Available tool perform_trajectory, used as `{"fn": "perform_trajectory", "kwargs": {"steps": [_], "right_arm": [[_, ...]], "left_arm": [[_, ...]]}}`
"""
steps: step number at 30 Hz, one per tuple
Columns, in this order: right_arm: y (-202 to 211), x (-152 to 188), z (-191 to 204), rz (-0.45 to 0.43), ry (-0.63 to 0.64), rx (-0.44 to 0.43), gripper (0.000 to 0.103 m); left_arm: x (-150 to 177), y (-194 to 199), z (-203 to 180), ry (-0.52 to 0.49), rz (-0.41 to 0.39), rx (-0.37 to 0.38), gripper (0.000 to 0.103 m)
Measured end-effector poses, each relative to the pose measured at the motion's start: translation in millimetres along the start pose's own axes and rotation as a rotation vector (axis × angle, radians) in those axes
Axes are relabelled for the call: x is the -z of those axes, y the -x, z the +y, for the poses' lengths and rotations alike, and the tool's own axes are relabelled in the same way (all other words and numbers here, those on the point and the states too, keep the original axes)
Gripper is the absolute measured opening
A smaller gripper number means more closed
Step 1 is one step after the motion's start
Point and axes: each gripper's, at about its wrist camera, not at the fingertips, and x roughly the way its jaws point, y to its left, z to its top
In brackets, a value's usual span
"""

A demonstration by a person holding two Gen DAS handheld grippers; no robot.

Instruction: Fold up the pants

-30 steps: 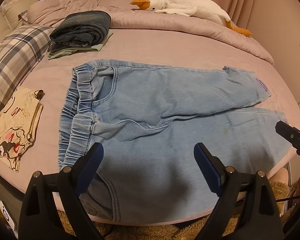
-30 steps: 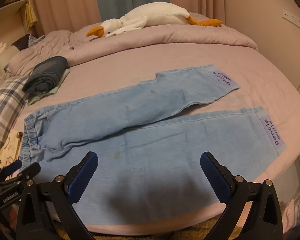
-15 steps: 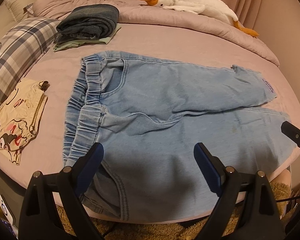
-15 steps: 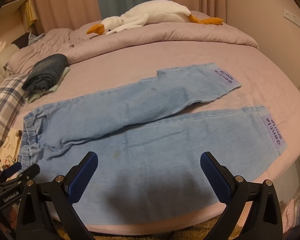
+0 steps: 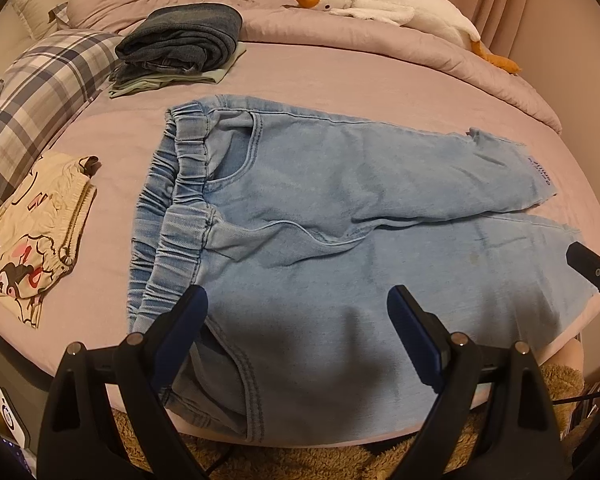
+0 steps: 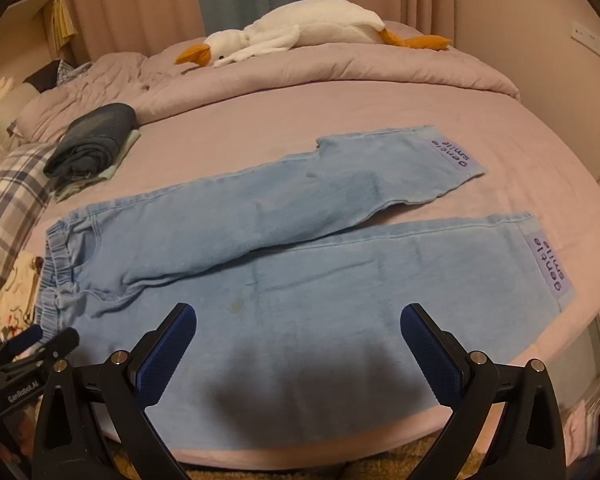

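Light blue jeans (image 5: 340, 216) lie flat on the pink bed, elastic waistband (image 5: 172, 208) to the left, both legs stretched right. They also show in the right wrist view (image 6: 300, 264), with purple "gentle smile" cuff patches (image 6: 548, 264). My left gripper (image 5: 296, 332) is open and empty, above the near hip of the jeans. My right gripper (image 6: 298, 344) is open and empty, above the near leg. The left gripper's tip shows at the left edge of the right wrist view (image 6: 24, 344).
A folded stack of dark jeans (image 5: 180, 44) lies at the back left. A cream printed garment (image 5: 32, 228) lies left of the waistband. A plaid pillow (image 5: 32, 92) and a plush goose (image 5: 384, 4) lie further back. A rolled duvet (image 6: 340, 72) borders the bed's far side.
The left gripper has moved left and slightly closer to the waistband end of the jeans. The right gripper has edged slightly forward. Both stay open; the jeans have not moved.
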Motion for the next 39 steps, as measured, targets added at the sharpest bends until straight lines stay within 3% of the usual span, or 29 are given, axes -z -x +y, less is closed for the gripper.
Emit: {"fn": "perform_trajectory", "kwargs": {"steps": [20, 28, 33, 36, 39], "right_arm": [[-1.3, -0.4, -4.1, 0.008, -0.008, 0.008, 0.102], [-3.4, -0.4, -4.8, 0.017, -0.015, 0.013, 0.102], [-5.8, -5.1, -13.8, 0.018, -0.041, 0.028, 0.102], [-9.5, -16.3, -27.9, 0.021, -0.072, 0.026, 0.102], [-16.9, -39.9, -44.3, 0.026, -0.114, 0.015, 0.102]], "left_arm": [[4.2, -11.7, 12.9, 0.02, 0.039, -0.044, 0.09], [12.1, -28.6, 35.8, 0.043, 0.076, -0.104, 0.09], [16.6, -45.5, 56.4, 0.059, 0.114, -0.239, 0.087], [7.1, -37.3, 69.8, 0.141, 0.107, -0.153, 0.086], [-9.6, -26.7, 66.5, 0.155, 0.068, -0.108, 0.086]]}}
